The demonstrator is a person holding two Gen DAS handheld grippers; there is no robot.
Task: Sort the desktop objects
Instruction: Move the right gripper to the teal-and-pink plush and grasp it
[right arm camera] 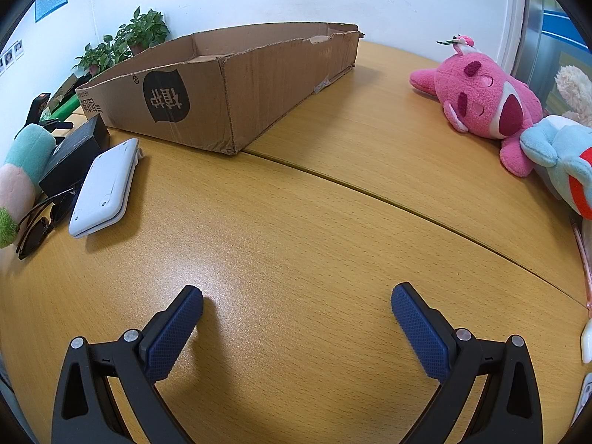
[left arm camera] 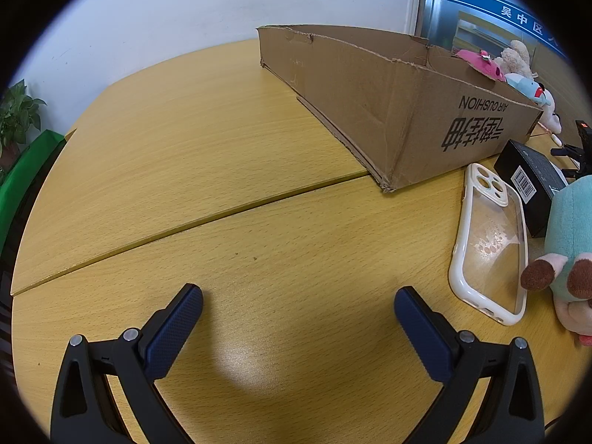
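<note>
A long open cardboard box (left arm camera: 388, 103) lies on the wooden table; it also shows in the right wrist view (right arm camera: 229, 85). In the left wrist view a clear phone case (left arm camera: 488, 240), a black box (left arm camera: 529, 181) and a teal plush (left arm camera: 569, 244) lie at the right. My left gripper (left arm camera: 298, 318) is open and empty over bare table. In the right wrist view a white device (right arm camera: 105, 188), sunglasses (right arm camera: 40, 222) and a black box (right arm camera: 74, 155) lie at the left; a pink plush (right arm camera: 484, 100) and a blue plush (right arm camera: 558, 159) lie at the right. My right gripper (right arm camera: 298, 316) is open and empty.
The table (right arm camera: 296, 222) has a seam running across it. Potted plants (right arm camera: 125, 40) stand behind the box by the white wall. A green object (left arm camera: 26, 170) sits off the table's left edge. A beige plush (right arm camera: 573, 88) lies behind the blue one.
</note>
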